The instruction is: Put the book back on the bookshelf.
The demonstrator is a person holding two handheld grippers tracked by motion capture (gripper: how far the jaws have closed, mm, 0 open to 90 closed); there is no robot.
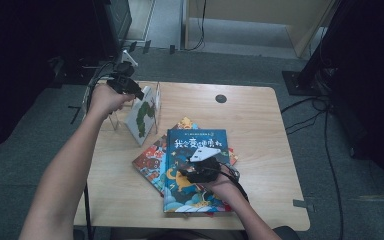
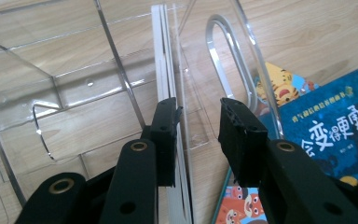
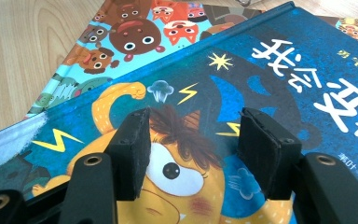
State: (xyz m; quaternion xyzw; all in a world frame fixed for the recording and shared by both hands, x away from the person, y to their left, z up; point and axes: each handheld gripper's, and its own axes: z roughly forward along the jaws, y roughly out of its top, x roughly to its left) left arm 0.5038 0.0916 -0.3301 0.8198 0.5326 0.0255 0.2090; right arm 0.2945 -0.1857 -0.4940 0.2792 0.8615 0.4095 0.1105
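Forearms reach up from the bottom of the frame over the tabletop, where a blue book tops a fanned stack at centre so each cover can be taken in turn. At upper left, a white book leans upright in a clear rack, apparently just filed. Left tongs are released, straddling its edge; right tongs hover spread, empty, over the blue cover.

The top book is deep blue with white lettering and an orange creature (yellow lightning bolts around it). The book beneath is red-orange, patterned with brown bears. The rack is clear.
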